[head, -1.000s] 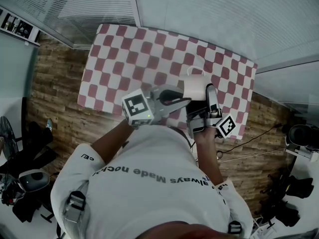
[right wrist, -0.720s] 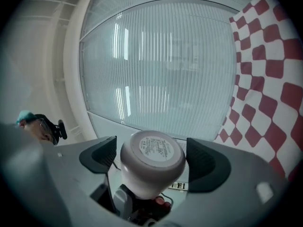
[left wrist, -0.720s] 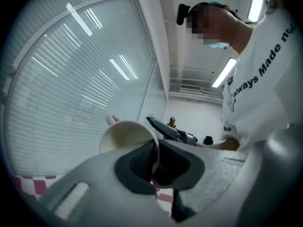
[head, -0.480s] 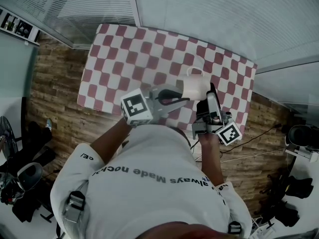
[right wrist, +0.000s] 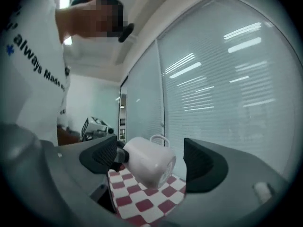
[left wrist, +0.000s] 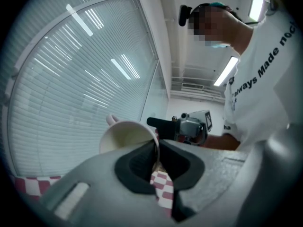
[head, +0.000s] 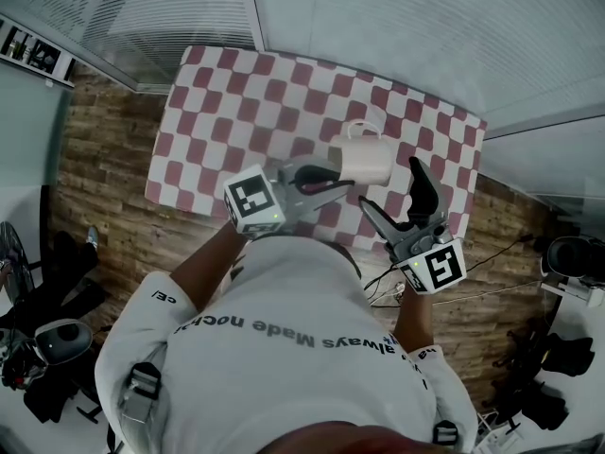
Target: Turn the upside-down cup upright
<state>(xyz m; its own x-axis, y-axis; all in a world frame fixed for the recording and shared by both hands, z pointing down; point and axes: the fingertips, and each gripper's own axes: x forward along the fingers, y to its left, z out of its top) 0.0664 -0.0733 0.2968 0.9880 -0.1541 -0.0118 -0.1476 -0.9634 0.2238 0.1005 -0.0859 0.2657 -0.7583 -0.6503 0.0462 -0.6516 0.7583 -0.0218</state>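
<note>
Glass walls with slatted blinds [head: 397, 36] surround a small desk [head: 217, 112] covered in a red-and-white checked cloth, on a wood-plank floor [head: 104, 187]. A person in a white printed shirt leans over it, holding 1 gripper in each hand.

The white cup [head: 366, 159] is toward the desk's right-hand end, tipped onto its side, neither upside down nor upright yet. The left gripper [head: 342, 183] has its jaws closed almost fully on the cup's thin rim wall, 1 pad inside and 1 outside. The right gripper [head: 389, 189] has its jaws spread wide, just opened further, and grips nothing. The cup sits just ahead of their tips, untouched.

The likely risk is that the cup hangs from a thin pinch at 1 spot on the rim. Its weight could make it pivot or slip out as it is rotated, so that it drops on the desk or rolls toward the near edge. The open right jaws, close by, could also knock it.

The left gripper view alone shows the cup's open mouth and the rim passing between the pads. The right gripper view alone shows the base, the outer wall and the handle [right wrist: 159, 139] pointing up. Only the head view places the cup over the desk. No view settles whether it touches the cloth.
</note>
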